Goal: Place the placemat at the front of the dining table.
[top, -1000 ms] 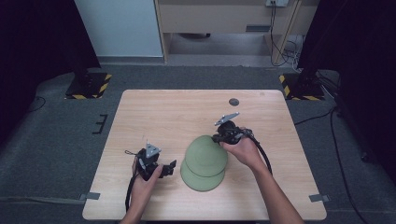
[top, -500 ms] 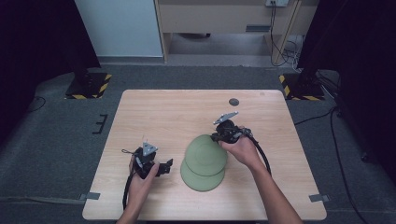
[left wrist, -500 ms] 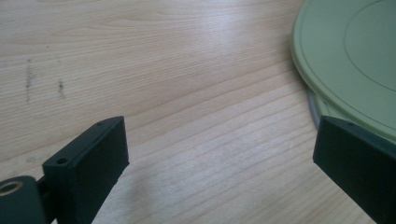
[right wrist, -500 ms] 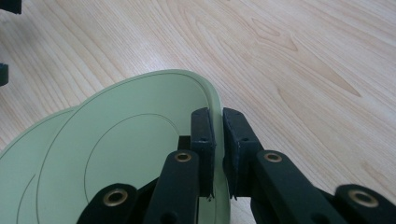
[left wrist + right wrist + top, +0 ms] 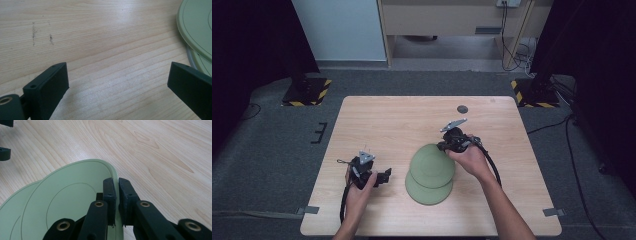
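Note:
Two pale green plates overlap on the wooden table (image 5: 387, 120). The upper plate (image 5: 432, 165) rests partly on the lower plate (image 5: 428, 192). My right gripper (image 5: 443, 146) is shut on the upper plate's far right rim. In the right gripper view the rim of that plate (image 5: 70, 192) runs between the two closed pads of the gripper (image 5: 117, 185), with the lower plate (image 5: 15, 202) showing beneath. My left gripper (image 5: 387, 175) lies low to the left of the plates, open, with bare wood between its jaws (image 5: 117, 75). The plates' edges (image 5: 197, 25) sit at its right.
A small dark disc (image 5: 462, 109) lies near the table's far edge. Grey carpet surrounds the table, and tape strips (image 5: 311, 209) mark its near corners. A white panel and a wooden cabinet stand beyond the far side.
My left hand has drifted slightly to the left, away from the plates. The right gripper and both plates have stayed put.

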Tool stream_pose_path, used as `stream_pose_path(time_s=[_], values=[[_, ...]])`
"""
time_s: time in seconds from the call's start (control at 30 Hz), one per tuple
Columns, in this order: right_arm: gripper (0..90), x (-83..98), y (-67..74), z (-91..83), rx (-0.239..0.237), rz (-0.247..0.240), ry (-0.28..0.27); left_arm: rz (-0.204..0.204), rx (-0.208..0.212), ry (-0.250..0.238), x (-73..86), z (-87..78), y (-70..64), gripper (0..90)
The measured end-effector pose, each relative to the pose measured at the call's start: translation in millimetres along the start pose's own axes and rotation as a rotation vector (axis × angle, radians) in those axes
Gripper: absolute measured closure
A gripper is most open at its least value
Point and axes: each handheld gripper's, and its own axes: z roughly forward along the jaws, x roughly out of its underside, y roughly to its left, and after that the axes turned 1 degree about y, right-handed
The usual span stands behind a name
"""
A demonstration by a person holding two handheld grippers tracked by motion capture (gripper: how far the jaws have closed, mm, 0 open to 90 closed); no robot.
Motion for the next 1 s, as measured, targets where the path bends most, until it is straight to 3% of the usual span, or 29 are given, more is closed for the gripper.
stream_pose_path(time_s=[0.63,1.0], values=[[85.9,-3.5,-2.5,-5.5,-0.018,0.026,-0.037,0.005,-0.01,0.009,0.5,1.3,-0.2,2.9],[86.0,-15.6,-2.3,-17.0,-0.018,0.026,-0.066,-0.032,-0.048,0.016,2.8,3.3,7.7,2.6]])
